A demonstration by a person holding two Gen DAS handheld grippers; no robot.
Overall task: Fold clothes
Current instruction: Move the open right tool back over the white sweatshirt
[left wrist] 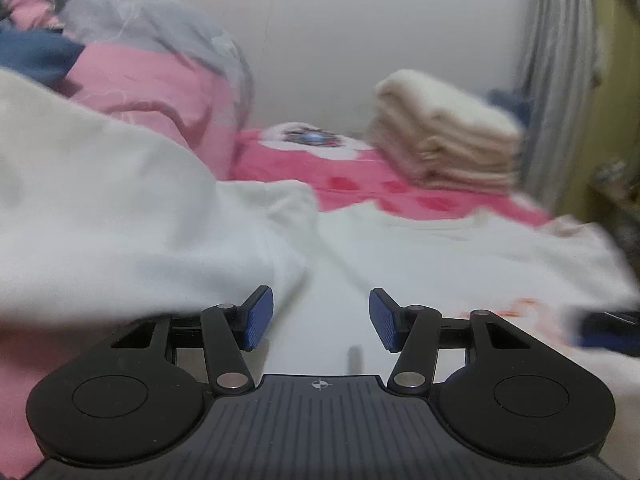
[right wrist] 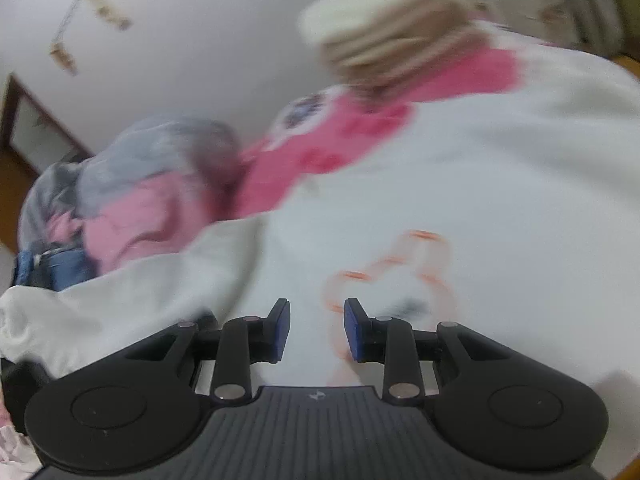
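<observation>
Your left tongs (left wrist: 321, 318) are standing spread about halfway, with nothing between the blue pads (left wrist: 260, 318); they are hovering just above a white garment (left wrist: 420, 264) that is lying flat ahead of them. To the left of these tongs, a fold of the same white cloth is bulging up close to the left pad, though the blur is keeping you from telling whether it is touching.

Your right tongs (right wrist: 317, 330) are standing narrower, with a clear gap between the pads (right wrist: 282, 334), and they are pinching nothing. They are hanging over the white garment (right wrist: 500, 200) too, just short of a faint orange print (right wrist: 400, 272) on the cloth ahead of them and slightly to the right.

Beyond both tongs, a bright pink patterned cloth (left wrist: 360, 172) is lying under a stack of folded cream towels (left wrist: 444, 132), far ahead and to the right. Ahead and to the left, a heap of pink, grey and blue clothes (left wrist: 152, 76) is waiting.

Only the left view is showing a dark object (left wrist: 608, 328) at the far right edge and a striped curtain (left wrist: 560, 80). Only the right view is showing a wooden frame (right wrist: 24, 120) on the far left and marks on the white wall (right wrist: 100, 12).
</observation>
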